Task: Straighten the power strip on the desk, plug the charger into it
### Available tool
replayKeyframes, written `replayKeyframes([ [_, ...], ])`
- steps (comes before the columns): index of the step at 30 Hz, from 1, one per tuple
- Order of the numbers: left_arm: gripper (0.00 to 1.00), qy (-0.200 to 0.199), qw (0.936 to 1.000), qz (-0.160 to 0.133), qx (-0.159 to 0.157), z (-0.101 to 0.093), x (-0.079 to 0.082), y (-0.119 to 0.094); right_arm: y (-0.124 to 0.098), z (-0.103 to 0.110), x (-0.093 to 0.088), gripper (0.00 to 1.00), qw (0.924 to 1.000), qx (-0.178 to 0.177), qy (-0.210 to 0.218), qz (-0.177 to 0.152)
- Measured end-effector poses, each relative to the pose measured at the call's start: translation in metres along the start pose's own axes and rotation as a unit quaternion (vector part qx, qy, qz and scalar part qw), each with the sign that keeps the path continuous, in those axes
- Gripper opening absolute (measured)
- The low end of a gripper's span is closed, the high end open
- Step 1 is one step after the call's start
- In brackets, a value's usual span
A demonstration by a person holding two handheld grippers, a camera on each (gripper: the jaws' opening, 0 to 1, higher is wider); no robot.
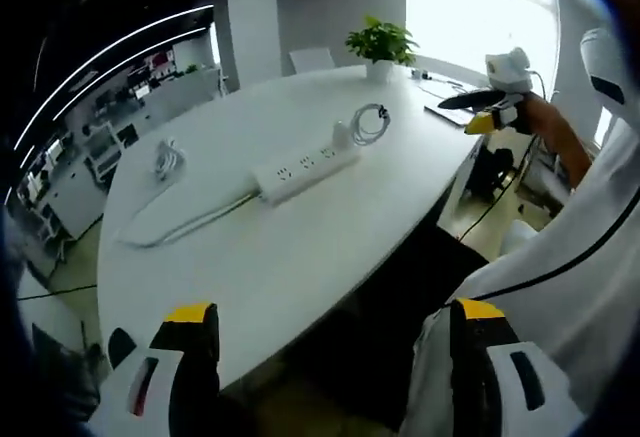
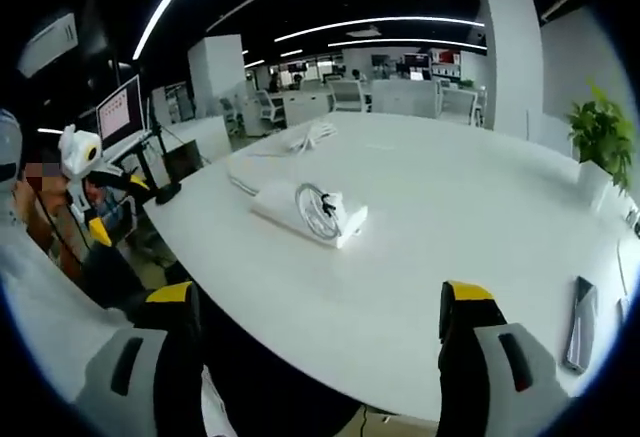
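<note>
Strip (image 1: 305, 169) lies askew mid-counter (image 1: 300, 257), charger (image 1: 345, 137) touching its far end; both grippers (image 1: 330, 357) (image 2: 320, 347) hover off the counter edge, fingers open, empty.

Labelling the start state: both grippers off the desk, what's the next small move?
Probably bring the left hand-held gripper, open and empty, toward the long white power strip: it lies skewed to the white desk's edge, untouched, with the white charger and coiled cable beside it.

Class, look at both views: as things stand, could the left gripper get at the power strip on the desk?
Probably yes. The left gripper is open off the desk's near edge, and bare desk lies between it and the power strip. The charger with its coiled cable lies at the strip's far end.
</note>
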State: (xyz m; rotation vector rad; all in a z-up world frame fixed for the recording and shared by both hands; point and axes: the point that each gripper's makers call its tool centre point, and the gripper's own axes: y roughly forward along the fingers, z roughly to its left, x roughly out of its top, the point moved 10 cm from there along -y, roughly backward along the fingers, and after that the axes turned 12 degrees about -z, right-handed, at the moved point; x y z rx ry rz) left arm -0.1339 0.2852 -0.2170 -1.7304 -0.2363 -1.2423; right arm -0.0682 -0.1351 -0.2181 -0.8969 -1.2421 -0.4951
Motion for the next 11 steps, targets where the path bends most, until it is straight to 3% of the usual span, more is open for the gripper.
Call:
replayKeyframes([
  [11,0.96,-0.012,0.9999,-0.008,-0.003,0.0015,-0.0047,0.0021,0.0044,0.0034,0.0020,0.97,1.0000,0.002,0.003,-0.002],
])
